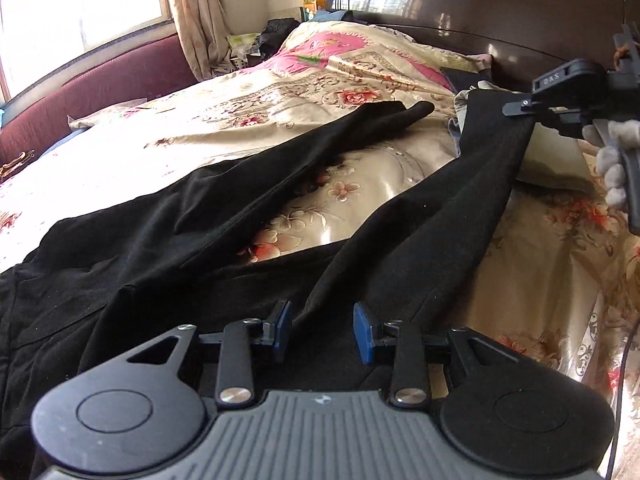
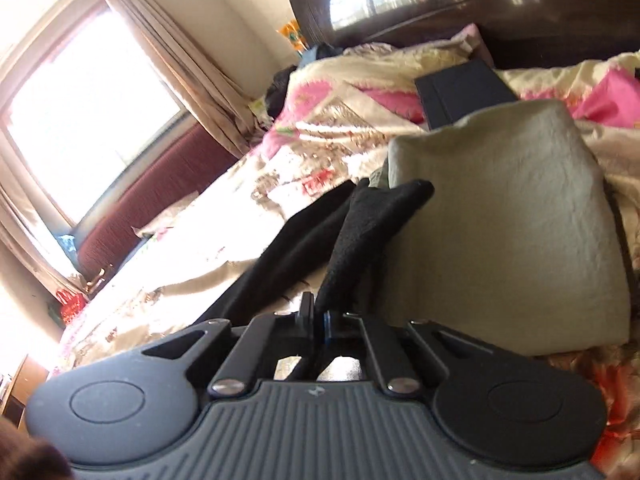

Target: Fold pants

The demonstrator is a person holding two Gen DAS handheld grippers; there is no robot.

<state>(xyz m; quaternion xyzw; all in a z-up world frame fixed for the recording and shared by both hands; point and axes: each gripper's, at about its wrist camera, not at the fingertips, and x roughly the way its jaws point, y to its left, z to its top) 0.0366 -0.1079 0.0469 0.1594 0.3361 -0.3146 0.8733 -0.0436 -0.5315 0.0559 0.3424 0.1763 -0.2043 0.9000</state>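
Black pants (image 1: 200, 216) lie spread on a floral bedspread (image 1: 120, 152), waist near me and the two legs running away in a V. My left gripper (image 1: 322, 332) hovers over the crotch area, its blue pads (image 1: 280, 332) apart and pressing on nothing. The right leg's far end is lifted off the bed by my right gripper (image 1: 516, 108), which a gloved hand (image 1: 612, 152) holds. In the right wrist view that gripper (image 2: 318, 316) is shut on the black fabric (image 2: 360, 232), which rises from its jaws. The other leg (image 2: 288, 248) lies flat to the left.
A grey-green folded cloth (image 2: 508, 220) lies just right of the held leg, with a dark box (image 2: 460, 92) behind it. A pink patterned quilt (image 1: 340, 48) is heaped against the dark wooden headboard (image 1: 480, 8). A maroon bench (image 1: 100, 92) runs under the window.
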